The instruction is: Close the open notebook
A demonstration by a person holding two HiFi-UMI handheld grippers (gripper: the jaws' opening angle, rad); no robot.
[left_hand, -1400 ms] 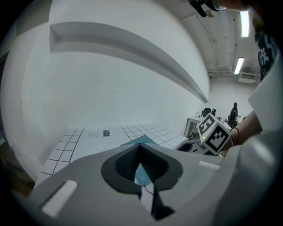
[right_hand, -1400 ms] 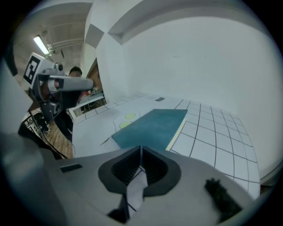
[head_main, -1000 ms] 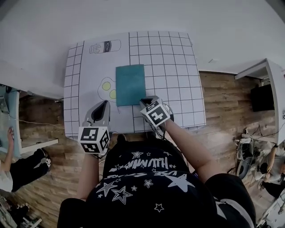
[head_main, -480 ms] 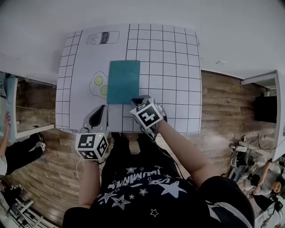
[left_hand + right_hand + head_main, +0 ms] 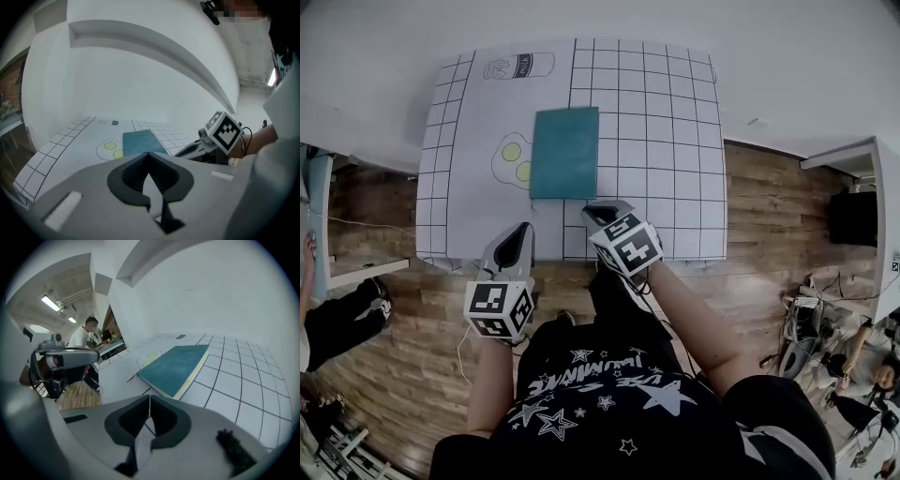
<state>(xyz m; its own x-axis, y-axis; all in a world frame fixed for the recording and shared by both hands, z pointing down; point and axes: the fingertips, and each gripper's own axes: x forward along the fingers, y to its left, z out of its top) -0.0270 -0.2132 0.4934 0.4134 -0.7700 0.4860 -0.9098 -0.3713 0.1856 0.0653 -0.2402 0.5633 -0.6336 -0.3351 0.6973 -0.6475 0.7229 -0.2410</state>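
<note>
Gridded tabletop (image 5: 656,141), closed teal notebook (image 5: 566,153) partly over an egg drawing (image 5: 506,161).

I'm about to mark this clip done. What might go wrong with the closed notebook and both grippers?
1. The right gripper, shut and empty, sits just short of the teal notebook; a forward slip might shove it or flip the cover open.
2. The left gripper, also shut, hangs at the near edge of the gridded sheet; dropping lower, it might snag the sheet and shift the teal notebook.
</note>
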